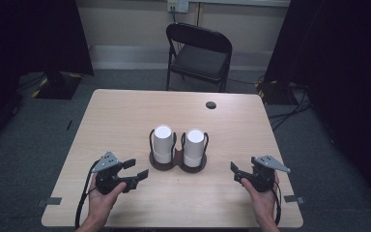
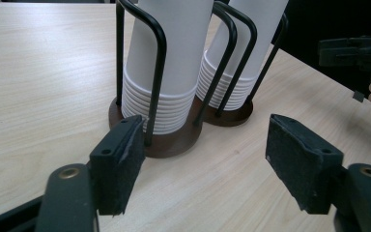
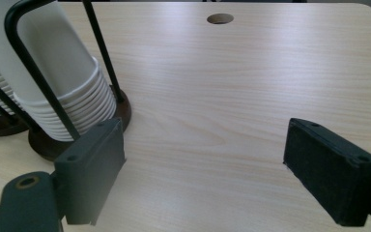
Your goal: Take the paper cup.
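Pale wood-grain table (image 1: pixel 125 121) fills the scene in a dim room. Both sets of black padded jaws stand spread wide, gripping nothing: the left gripper (image 1: pixel 136 170) at about 8 o'clock, the right gripper (image 1: pixel 234 173) at about 4 o'clock, each held in a hand near the front edge. Between them, at the table's centre, two stacks of white paper cups (image 1: pixel 163 143) stand upright in a black wire double holder on round dark-brown bases (image 2: pixel 174 143). At 12 o'clock, beyond the table, stands a black folding chair (image 1: pixel 199 55).

High view looks down over table (image 1: pixel 125 116); gripper views sit low, close (sharing cup holder (image 2: pixel 174 140)).
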The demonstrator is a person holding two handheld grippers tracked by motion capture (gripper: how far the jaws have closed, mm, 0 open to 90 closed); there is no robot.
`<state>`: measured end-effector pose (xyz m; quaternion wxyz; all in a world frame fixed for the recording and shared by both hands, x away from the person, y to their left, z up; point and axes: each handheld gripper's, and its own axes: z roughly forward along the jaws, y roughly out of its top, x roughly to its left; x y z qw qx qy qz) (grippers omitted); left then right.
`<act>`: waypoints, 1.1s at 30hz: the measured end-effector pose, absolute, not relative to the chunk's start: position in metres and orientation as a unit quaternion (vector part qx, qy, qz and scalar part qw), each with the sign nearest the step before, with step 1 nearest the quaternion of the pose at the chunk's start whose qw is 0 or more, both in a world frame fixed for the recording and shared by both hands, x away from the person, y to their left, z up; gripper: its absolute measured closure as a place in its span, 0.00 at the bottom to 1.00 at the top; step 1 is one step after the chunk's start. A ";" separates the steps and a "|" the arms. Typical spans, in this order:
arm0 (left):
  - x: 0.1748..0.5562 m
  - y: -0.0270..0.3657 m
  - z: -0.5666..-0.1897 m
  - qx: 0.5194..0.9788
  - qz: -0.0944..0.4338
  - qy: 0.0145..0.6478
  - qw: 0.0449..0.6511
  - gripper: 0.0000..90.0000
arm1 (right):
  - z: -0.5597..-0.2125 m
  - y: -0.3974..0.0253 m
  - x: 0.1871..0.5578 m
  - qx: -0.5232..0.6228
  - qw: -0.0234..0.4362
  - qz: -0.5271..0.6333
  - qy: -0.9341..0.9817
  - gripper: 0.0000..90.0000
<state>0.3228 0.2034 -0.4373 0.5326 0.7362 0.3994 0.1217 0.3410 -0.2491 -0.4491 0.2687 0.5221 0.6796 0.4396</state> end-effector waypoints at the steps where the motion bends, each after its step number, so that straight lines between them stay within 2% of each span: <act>1: 0.324 0.204 -0.438 0.737 0.123 0.401 0.530 0.32 | -0.449 -0.249 0.341 0.521 0.265 0.440 0.681 0.16; 5: 0.326 0.207 -0.440 0.734 0.128 0.415 0.522 0.29 | -0.448 -0.248 0.343 0.517 0.258 0.447 0.683 0.16; 7: 0.327 0.207 -0.440 0.734 0.132 0.421 0.516 0.23 | -0.448 -0.246 0.343 0.510 0.260 0.448 0.687 0.16; 18: 0.323 0.199 -0.438 0.743 0.130 0.421 0.504 0.28 | -0.447 -0.236 0.335 0.488 0.242 0.452 0.706 0.16; 27: 0.325 0.192 -0.440 0.756 0.120 0.409 0.496 0.27 | -0.442 -0.222 0.331 0.453 0.227 0.469 0.723 0.16; 33: 0.322 0.191 -0.437 0.759 0.133 0.404 0.493 0.24 | -0.437 -0.217 0.332 0.450 0.217 0.477 0.723 0.15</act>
